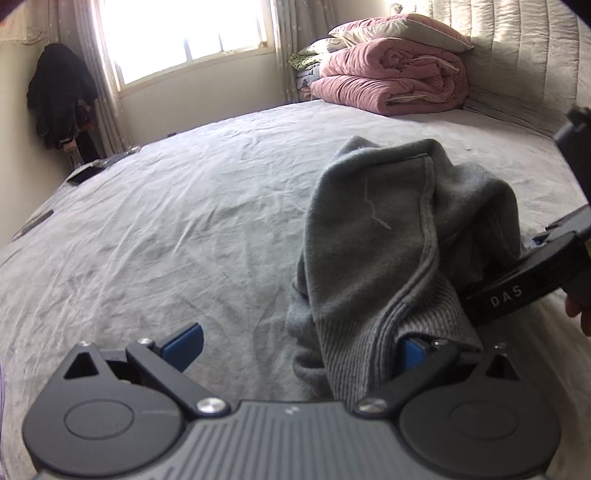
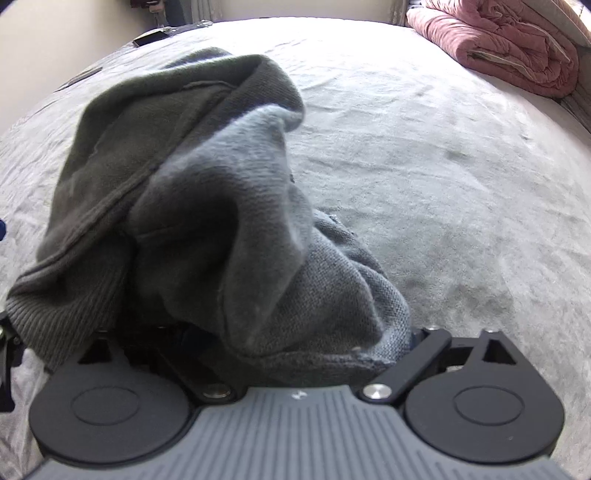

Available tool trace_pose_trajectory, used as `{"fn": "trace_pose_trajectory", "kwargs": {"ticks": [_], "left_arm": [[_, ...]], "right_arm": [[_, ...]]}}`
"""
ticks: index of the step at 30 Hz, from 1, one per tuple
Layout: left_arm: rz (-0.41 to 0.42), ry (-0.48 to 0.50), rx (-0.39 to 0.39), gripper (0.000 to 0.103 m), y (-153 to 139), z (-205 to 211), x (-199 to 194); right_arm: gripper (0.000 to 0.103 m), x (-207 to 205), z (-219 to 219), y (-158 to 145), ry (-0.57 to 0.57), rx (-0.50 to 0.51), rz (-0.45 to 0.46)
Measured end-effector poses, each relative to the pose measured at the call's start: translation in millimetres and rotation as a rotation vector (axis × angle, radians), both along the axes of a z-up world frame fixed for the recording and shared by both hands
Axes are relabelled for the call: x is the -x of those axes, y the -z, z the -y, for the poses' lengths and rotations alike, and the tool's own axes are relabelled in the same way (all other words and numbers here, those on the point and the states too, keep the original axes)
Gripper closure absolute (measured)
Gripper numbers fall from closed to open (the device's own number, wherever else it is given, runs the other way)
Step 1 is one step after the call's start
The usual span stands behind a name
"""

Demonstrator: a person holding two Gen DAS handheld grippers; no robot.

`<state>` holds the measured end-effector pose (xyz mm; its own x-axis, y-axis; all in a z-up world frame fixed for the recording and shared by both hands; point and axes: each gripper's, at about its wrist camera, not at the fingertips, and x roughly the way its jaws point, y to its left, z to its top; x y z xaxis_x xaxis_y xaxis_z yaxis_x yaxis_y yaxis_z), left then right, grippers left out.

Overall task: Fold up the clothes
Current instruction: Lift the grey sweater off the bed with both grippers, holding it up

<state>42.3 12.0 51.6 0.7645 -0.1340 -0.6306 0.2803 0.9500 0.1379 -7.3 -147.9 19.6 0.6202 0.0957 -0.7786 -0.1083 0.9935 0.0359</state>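
Grey knit fills the middle of both views: a crumpled grey sweater [image 1: 388, 236] stands in a bunched heap on the bed [image 1: 166, 229], lower right of centre in the left wrist view and centre-left in the right wrist view [image 2: 192, 192]. Its ribbed hem hangs toward the bottom of the left wrist frame, draped over the right-hand finger of the left gripper [image 1: 303, 341].

The left gripper's fingers stand wide apart (one blue pad [image 1: 184, 343] is bare at lower left, the other peeks out from under the ribbed cloth), and nothing is pinched between them.

The right gripper [image 1: 524, 284] comes in from the right edge of the left wrist view, its black finger lying against the side of the sweater, with a bit of a hand [image 1: 580, 314] behind it. In its own view the sweater spills over the front of the right gripper [image 2: 291, 332] and hides most of both fingers. They sit spread with cloth bunched between them, yet I cannot tell whether the pads press on it.

A folded pink quilt [image 1: 391, 81] with a pillow [image 1: 402, 29] on top lies at the upper right, against the headboard. A bright window [image 1: 184, 33] is at the upper left, with dark clothes [image 1: 59, 92] hanging in the corner beside it.
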Motion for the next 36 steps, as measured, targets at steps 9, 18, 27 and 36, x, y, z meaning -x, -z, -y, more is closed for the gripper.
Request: {"fn": "trace_pose_trajectory", "kwargs": {"ticks": [9,18,27,36], "left_arm": [[0.015,-0.033,0.057,0.0,-8.4,-11.2,-1.2],[0.032,-0.034,0.049,0.0,-19.1,-26.2,-3.8],[0.118,0.033,-0.001,0.001,-27.5,-25.4,5.1],[0.312,0.175,-0.172,0.001,-31.4,0.2,30.0]], "right_arm": [[0.085,-33.1,9.3,-40.2,0.038,-0.017,0.25],[0.086,18.5,-1.2,-89.4,-0.124,-0.178,0.428],[0.086,15.2,12.1,-111.0,-0.246,-0.35,0.54],[0.086,-34.1,41.9,-92.4,-0.313,-0.537,0.457]]}}
